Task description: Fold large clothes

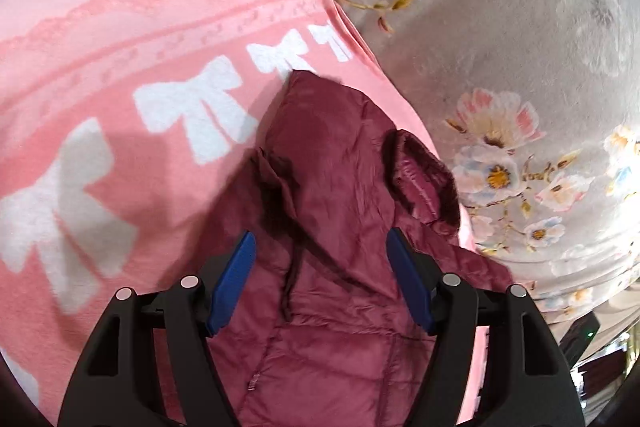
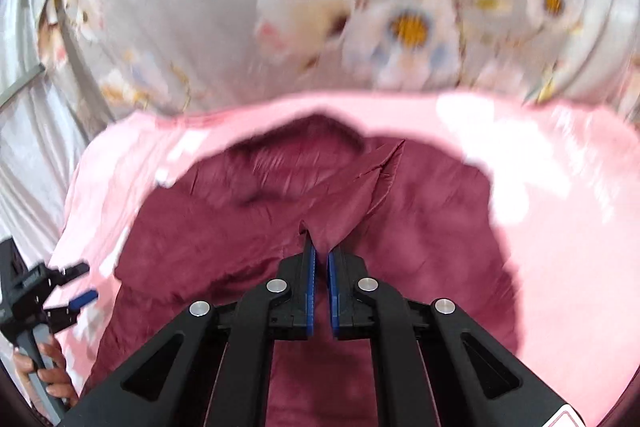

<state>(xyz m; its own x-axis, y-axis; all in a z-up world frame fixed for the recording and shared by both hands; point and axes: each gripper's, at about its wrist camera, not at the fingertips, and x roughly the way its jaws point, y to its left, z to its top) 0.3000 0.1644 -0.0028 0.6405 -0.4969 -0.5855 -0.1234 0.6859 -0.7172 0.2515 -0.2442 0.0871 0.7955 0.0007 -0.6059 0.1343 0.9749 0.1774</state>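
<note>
1. Your maroon padded jacket (image 2: 248, 227) lies crumpled on a pink blanket (image 1: 120, 27) printed with white bows (image 1: 196, 107), and the blanket is spread over a grey floral bedcover (image 2: 200, 7).
2. Your right gripper (image 2: 321, 247) has its blue pads pressed almost together, pinching a peaked fold of the jacket's fabric that rises between the tips toward the far side.
3. That right view is blurred, so you cannot judge fine seams there.
4. Your left gripper (image 1: 320, 239) stands spread over the jacket, with fabric showing in the gap but neither blue pad (image 1: 234, 279) pressing on it.
5. In the left wrist view the jacket runs from the near edge to a far tip just beside a bow, and a rolled cuff or collar edge (image 1: 424, 179) sits to the right.
6. In the right wrist view your left gripper appears at the near left, over the blanket's edge, held by your hand (image 2: 48, 375).
</note>
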